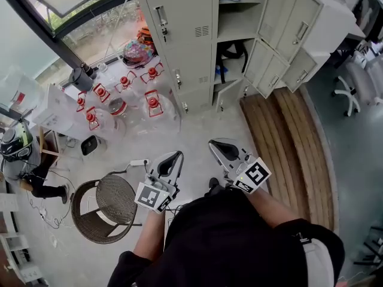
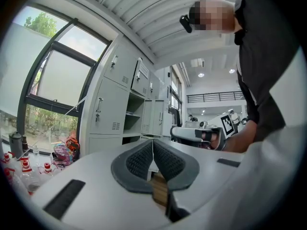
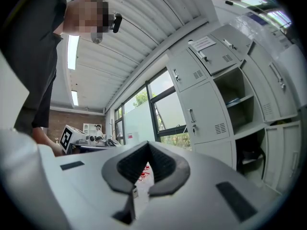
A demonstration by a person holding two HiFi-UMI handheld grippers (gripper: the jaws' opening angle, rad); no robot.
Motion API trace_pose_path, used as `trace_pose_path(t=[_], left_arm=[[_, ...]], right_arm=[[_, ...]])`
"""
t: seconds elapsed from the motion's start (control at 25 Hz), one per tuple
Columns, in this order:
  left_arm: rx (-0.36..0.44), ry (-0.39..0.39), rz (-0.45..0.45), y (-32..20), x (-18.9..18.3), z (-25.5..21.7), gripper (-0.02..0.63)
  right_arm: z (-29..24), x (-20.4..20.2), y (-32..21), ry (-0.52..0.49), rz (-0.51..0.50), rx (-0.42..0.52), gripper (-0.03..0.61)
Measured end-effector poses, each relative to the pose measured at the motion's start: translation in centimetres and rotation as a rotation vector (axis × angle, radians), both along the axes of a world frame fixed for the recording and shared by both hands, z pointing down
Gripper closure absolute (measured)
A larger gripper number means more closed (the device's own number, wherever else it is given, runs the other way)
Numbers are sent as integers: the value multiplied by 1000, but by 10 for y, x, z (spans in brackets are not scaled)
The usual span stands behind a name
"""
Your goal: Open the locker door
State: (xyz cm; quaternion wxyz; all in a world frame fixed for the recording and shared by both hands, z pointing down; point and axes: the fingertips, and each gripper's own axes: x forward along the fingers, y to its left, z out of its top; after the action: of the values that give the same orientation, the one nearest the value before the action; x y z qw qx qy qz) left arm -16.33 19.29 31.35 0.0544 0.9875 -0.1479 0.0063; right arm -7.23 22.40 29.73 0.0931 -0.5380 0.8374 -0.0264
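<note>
A grey bank of lockers stands ahead of me across the concrete floor. Its left column has closed doors, each with a small handle. To the right, several doors hang open. My left gripper and right gripper are held side by side, well short of the lockers, both shut on nothing. In the left gripper view the pads meet, with the lockers far off. The right gripper view shows its pads together, and a closed door to the right.
Several clear water jugs with red caps crowd the floor left of the lockers. A wicker chair sits at my left, wooden planks lie at the right, and an office chair stands beyond. A black bag fills one open compartment.
</note>
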Motion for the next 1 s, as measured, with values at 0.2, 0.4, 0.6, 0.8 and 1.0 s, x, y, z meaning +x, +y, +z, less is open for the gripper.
trace_pose_path(t=[0.2, 0.4, 0.6, 0.8, 1.0], left_arm=[[-18, -14, -39, -38, 27, 8, 597], [-39, -26, -63, -69, 42, 18, 597], [-64, -16, -78, -123, 43, 34, 597], [-93, -3, -31, -186, 52, 45, 597], [-99, 5, 8, -262, 57, 41, 597]], right_arm=[[11, 30, -42, -6, -34, -14, 568], [29, 45, -79, -30, -46, -48, 566], [45, 42, -134, -14, -72, -64, 566], [51, 48, -196, -12, -18, -84, 566], [62, 54, -262, 9, 34, -132, 566]])
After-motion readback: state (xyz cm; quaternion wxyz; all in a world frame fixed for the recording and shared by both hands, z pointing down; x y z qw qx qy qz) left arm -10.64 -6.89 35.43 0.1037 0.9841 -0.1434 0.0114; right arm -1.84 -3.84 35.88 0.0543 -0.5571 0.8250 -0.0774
